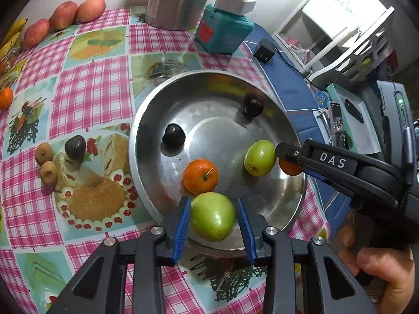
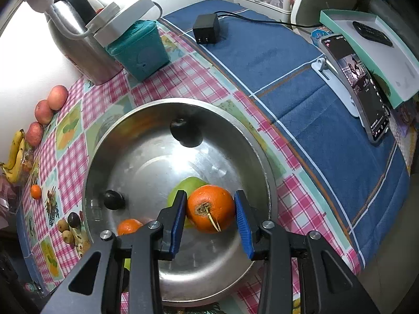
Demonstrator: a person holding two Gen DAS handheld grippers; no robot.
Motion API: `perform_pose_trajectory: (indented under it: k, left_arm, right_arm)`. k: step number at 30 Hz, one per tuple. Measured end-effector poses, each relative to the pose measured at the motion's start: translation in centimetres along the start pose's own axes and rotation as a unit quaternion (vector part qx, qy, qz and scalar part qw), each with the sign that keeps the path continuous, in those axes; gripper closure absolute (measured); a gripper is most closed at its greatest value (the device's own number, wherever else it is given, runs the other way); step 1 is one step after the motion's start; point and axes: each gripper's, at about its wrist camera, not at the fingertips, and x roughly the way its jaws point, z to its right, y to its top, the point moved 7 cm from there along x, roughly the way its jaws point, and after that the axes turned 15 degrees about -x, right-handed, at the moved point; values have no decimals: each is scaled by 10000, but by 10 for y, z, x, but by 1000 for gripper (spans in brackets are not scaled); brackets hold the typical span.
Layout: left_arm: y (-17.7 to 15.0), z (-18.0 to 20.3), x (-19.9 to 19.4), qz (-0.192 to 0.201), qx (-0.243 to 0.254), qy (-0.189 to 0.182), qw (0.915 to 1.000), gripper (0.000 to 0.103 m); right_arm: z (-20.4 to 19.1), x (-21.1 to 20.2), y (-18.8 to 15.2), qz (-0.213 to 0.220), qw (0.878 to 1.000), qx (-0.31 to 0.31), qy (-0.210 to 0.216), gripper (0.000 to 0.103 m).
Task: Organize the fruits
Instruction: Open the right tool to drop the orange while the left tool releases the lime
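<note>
- In my left gripper [image 1: 213, 216] I hold a large green fruit [image 1: 212, 216], low in the centre of the left wrist view; the blue pads [image 1: 183, 225] clamp both its sides, above the near rim of the steel bowl [image 1: 146, 130].
- In my right gripper [image 2: 210, 209] I hold an orange [image 2: 210, 208], stalk end facing the camera, pads closed on it, low in the centre of the right wrist view over the bowl's floor.
- Already in the bowl: a smaller orange [image 1: 200, 176] just above my green fruit, a smaller green fruit [image 1: 260, 157] at right centre, and two dark round fruits [image 1: 173, 136].
- Risk, as I judge it: the smaller green fruit lies right under my held orange, so a straight drop could strike it and send both rolling.
- Risk: the bowl's wall is smooth and sloped, so my green fruit, let go near the rim, could run down into the smaller orange or tip out onto the checked tablecloth [image 1: 91, 83].
- Risk: both grippers crowd the near half of the bowl; the right one reaches in from the right edge of the left wrist view, and they could knock together.
- Outside the bowl, to its left, a dark fruit [image 1: 75, 146] and two small brown fruits [image 1: 44, 153] wait; apples [image 1: 62, 15] sit at the upper left.
</note>
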Motion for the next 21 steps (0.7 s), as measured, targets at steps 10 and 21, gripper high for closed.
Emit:
perform_pose_trajectory:
  k: [10,21]
  left_arm:
    - [15,-4,-20,322,-103,-3,9994,63]
    - [50,-83,-59,1083,-895,1102,9839,41]
  right_arm:
    - [4,-10,4,174,9998,63,-17,61]
    - [-28,-27,4,355,9987,-356,56,61]
